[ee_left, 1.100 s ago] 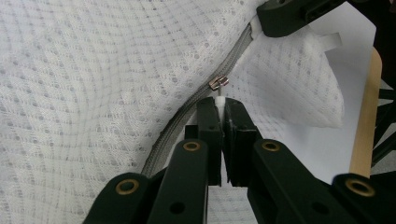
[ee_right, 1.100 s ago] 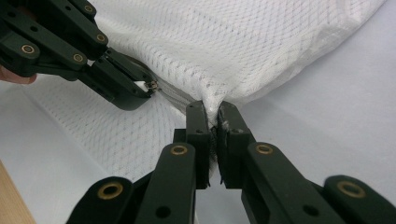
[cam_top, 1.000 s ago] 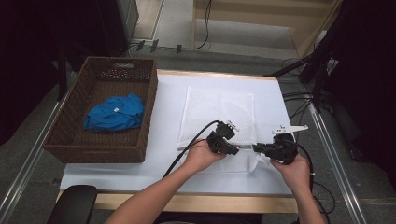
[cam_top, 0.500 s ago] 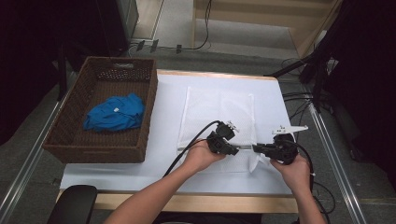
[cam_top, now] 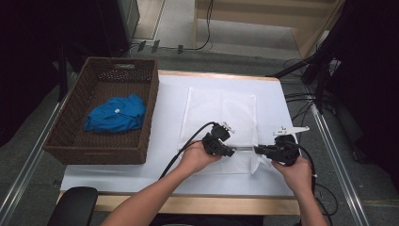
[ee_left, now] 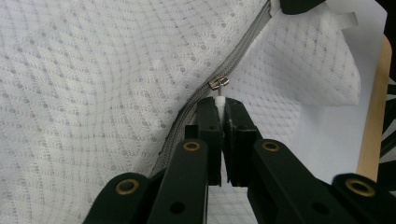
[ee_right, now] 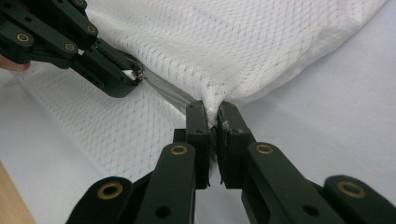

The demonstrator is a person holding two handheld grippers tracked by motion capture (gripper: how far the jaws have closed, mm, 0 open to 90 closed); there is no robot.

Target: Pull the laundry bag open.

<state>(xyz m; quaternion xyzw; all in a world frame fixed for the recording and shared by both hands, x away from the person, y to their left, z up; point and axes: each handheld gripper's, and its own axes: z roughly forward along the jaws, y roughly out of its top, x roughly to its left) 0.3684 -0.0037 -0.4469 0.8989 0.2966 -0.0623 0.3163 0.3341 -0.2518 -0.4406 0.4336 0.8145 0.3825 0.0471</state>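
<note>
Here the white mesh bag (cam_top: 221,120) lies flat on the table (cam_top: 169,113), its grey zipper (ee_left: 224,60) running left to right along the near edge. The left gripper (ee_left: 218,103) pinches the small white zipper tab (ee_left: 219,100), and the right gripper (ee_right: 212,116) clamps the bag's right corner. The net is soft and holey. A brown woven basket (cam_top: 70,141) sits far left with a blue cloth (cam_top: 115,113)

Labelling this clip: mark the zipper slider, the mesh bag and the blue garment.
zipper slider (ee_left: 218,83), left gripper view, its metal body.
mesh bag (cam_top: 221,106), high view, flat upper panel.
blue garment (cam_top: 116,113), high view, its middle, in the basket.
</note>
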